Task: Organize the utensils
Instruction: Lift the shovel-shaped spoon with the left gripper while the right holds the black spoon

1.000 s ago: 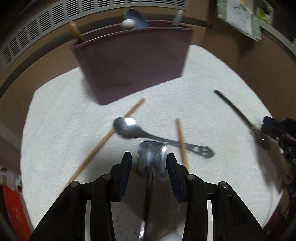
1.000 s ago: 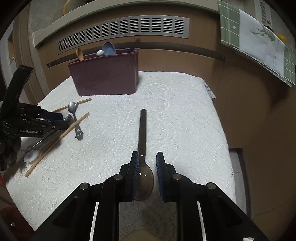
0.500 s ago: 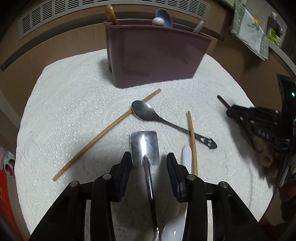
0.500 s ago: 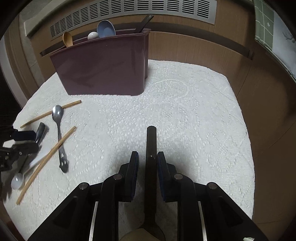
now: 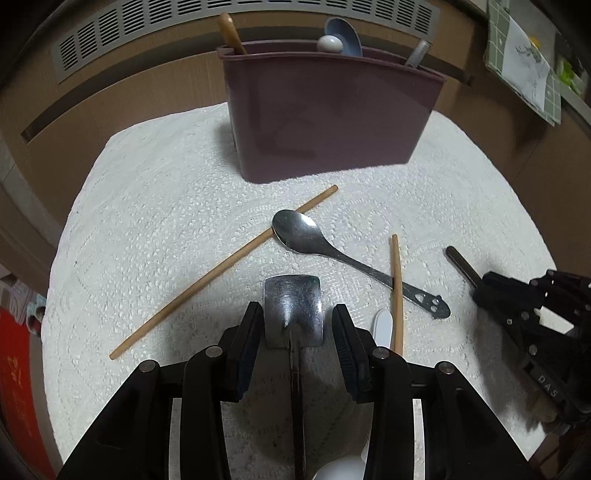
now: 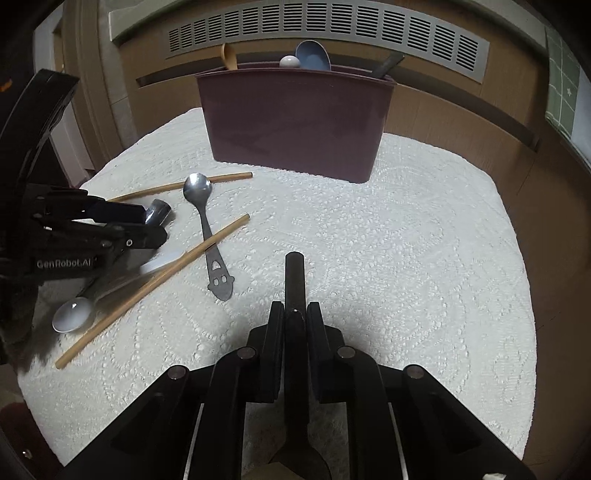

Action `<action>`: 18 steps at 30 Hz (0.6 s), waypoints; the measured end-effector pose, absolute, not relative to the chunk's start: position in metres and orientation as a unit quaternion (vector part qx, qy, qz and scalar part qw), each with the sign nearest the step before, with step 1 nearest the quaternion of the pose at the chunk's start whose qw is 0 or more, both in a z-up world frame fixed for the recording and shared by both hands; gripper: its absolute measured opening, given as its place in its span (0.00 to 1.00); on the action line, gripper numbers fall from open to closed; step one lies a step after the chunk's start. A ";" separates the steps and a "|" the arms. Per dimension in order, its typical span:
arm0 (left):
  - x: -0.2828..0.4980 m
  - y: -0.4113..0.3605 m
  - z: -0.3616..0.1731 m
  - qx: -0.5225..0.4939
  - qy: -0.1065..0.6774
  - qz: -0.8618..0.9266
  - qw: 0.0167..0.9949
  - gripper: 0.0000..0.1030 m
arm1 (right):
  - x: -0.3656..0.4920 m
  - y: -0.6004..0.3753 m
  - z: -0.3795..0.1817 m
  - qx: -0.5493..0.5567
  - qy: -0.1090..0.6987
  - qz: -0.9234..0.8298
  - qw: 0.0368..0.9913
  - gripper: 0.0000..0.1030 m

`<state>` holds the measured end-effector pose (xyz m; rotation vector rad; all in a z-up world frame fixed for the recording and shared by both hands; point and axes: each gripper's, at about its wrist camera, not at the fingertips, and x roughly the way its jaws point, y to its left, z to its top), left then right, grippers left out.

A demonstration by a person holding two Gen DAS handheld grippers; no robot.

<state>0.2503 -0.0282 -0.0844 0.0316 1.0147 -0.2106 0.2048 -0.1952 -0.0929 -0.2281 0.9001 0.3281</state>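
A maroon utensil holder [image 5: 332, 122] [image 6: 295, 118] stands at the back of the cloth with several utensils in it. My left gripper [image 5: 297, 332] [image 6: 153, 225] straddles a square steel scoop [image 5: 293, 306]; its jaws are closing, and a slim gap shows at the right pad. My right gripper [image 6: 294, 317] [image 5: 484, 284] is closing too, with both pads against the handle of a black-handled spoon [image 6: 294, 273]. A round steel spoon [image 5: 299, 232] [image 6: 197, 188], two wooden chopsticks [image 5: 221, 269] [image 5: 397, 288] and a white spoon [image 6: 72, 314] lie loose on the cloth.
A white lace cloth [image 6: 406, 240] covers the table and drops off at the right and near edges. Behind the holder is a wooden panel with a grey vent [image 6: 332, 33]. A green checked cloth [image 5: 524, 62] hangs at the far right, and a red object [image 5: 14, 369] lies low on the left.
My right gripper slid forward from the spoon's bowl onto its black handle and narrowed on it. The left jaws drew in around the square scoop, and the left gripper rolled a little.
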 end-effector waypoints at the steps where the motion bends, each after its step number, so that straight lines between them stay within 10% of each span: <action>1: 0.249 -0.025 -0.084 0.010 0.480 -0.094 0.872 0.32 | 0.205 -0.196 -0.092 -0.109 0.431 0.157 0.882 0.12; 18: 0.209 -0.005 -0.063 -0.074 0.441 -0.115 0.887 0.32 | 0.209 -0.197 -0.091 -0.116 0.451 0.164 0.870 0.13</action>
